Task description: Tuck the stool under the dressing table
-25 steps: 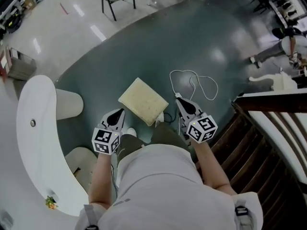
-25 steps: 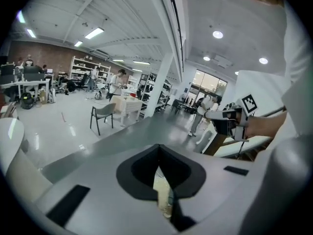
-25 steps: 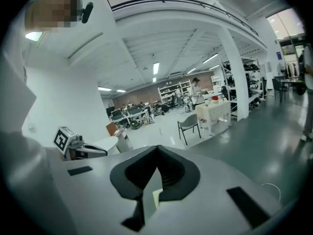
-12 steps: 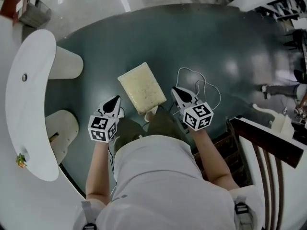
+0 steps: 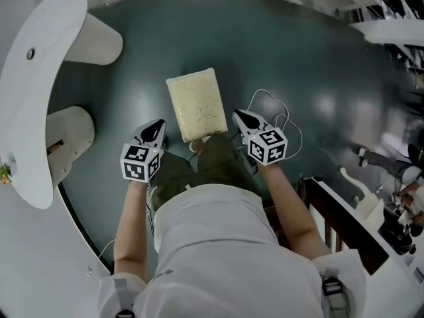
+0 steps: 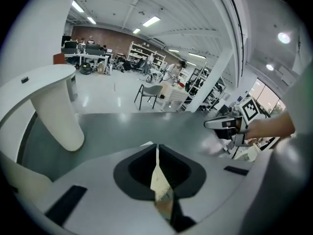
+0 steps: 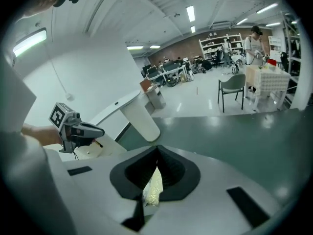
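The stool's [image 5: 195,105] legs are hidden beneath its seat; its near edge is behind the person's knees [image 5: 215,156]. The desk [image 5: 36,98] is cut off at the left edge.

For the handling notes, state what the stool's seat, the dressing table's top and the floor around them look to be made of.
Cream rectangular stool seat: probably a fabric-covered cushion; matt, speckled, softly rounded edges.
White curved dressing table top: smooth painted or laminated board, perhaps; even, faintly shiny, no grain.
Dark green floor: hard glossy coating; it mirrors ceiling lights.
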